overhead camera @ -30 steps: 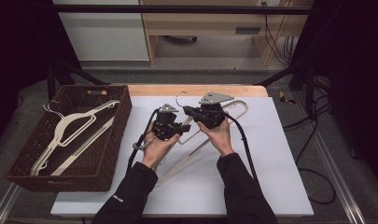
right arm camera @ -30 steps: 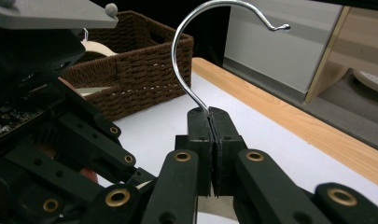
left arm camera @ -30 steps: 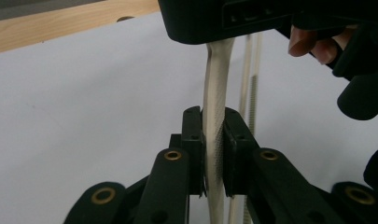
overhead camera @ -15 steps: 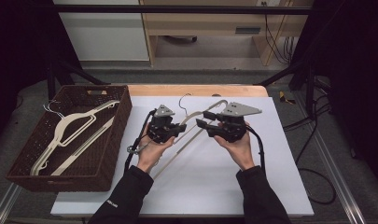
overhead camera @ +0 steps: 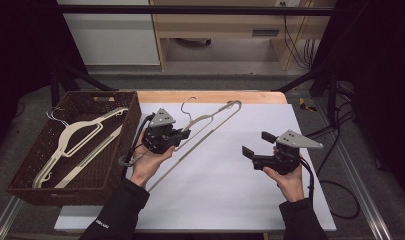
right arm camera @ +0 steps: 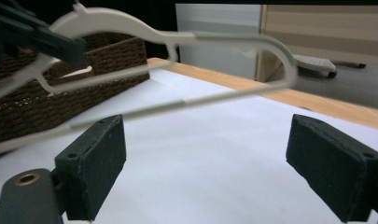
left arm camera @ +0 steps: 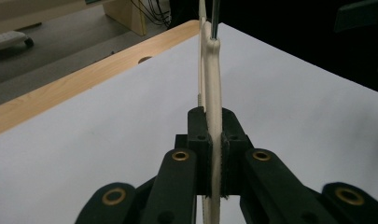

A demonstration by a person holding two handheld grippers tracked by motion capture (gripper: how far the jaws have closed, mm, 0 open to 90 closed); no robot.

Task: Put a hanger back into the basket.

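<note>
A cream plastic hanger with a thin metal hook is clamped at its upper arm in the left claw. It tilts above the desk, its far end reaching away towards the open, empty right claw.

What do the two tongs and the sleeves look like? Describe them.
Both the left tongs and right tongs are black, each topped by a grey three-cornered plate and trailing a black cable. Brass-coloured pivots show on the black jaw links. The person wears black sleeves, the left with small white lettering.
</note>
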